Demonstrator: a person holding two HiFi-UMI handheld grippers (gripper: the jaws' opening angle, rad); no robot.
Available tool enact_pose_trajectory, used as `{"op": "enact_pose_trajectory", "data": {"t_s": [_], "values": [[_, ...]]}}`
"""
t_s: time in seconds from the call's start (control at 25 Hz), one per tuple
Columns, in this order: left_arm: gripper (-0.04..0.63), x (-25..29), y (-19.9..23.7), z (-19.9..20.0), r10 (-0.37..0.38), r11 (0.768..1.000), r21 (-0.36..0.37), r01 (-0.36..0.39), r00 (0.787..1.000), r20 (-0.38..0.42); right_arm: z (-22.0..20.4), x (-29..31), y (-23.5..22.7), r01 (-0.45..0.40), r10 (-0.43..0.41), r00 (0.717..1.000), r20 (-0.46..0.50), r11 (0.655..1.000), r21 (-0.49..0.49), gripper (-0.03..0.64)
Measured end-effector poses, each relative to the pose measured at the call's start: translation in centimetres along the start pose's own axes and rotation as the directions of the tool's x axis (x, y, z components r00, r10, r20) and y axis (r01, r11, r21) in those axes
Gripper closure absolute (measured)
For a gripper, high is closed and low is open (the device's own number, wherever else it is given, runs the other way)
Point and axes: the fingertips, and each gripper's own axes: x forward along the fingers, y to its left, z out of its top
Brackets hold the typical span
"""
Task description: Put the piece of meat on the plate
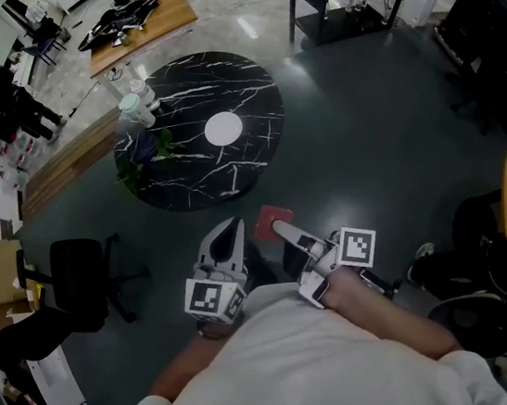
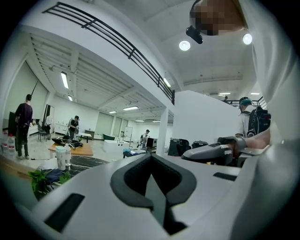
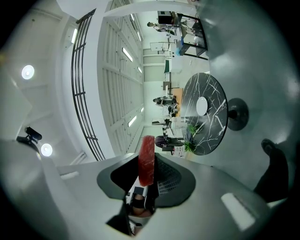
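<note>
The piece of meat (image 1: 273, 220) is a flat red slab, and my right gripper (image 1: 281, 230) is shut on it. It hangs over the dark floor, short of the round black marble table (image 1: 185, 155). A white plate (image 1: 223, 129) with nothing on it lies at the table's middle. In the right gripper view the meat (image 3: 146, 160) stands edge-on between the jaws of that gripper (image 3: 149, 177), with the plate (image 3: 202, 106) far ahead. My left gripper (image 1: 229, 233) is beside the right one, its jaws together on nothing. In its own view the left gripper (image 2: 152, 164) points level over the floor.
Cups (image 1: 139, 106) and a green plant (image 1: 149, 148) stand at the table's left edge. A black office chair (image 1: 79, 280) stands at the lower left, next to a wooden bench (image 1: 72, 162). A black cart (image 1: 342, 8) stands beyond the table. Several people stand far left.
</note>
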Motion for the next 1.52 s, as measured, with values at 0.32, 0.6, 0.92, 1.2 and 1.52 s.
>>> {"op": "enact_pose_trajectory", "data": {"t_s": [0.32,0.6,0.92,1.2,1.52], "values": [[0.589,3.0,6.4,2.4,-0.007,1.000,-0.004,0.007,1.000,0.008,2.6,6.6,0.2,0.012,-0.012,1.000,0.011,1.000,-0.011,0.529],[0.589,5.1,12.5,4.9,-0.028,1.000,0.001,0.028,1.000,0.002,4.0,13.7,1.1,-0.003,0.004,1.000,0.008,0.999,-0.053,0.529],[0.589,6.5,19.6,6.0,-0.069,0.997,0.029,0.068,0.997,0.019,4.9,21.0,0.6,0.000,0.002,0.999,0.042,0.998,-0.055,0.529],[0.589,6.8,24.1,7.4,-0.070,0.997,0.028,0.069,0.997,0.027,4.7,25.8,0.1,0.001,0.001,0.999,0.047,0.999,-0.034,0.529],[0.589,6.5,26.6,7.5,-0.049,0.999,0.016,0.048,0.998,0.033,4.3,28.4,-0.1,0.000,0.000,1.000,0.021,0.999,-0.040,0.529]]}}
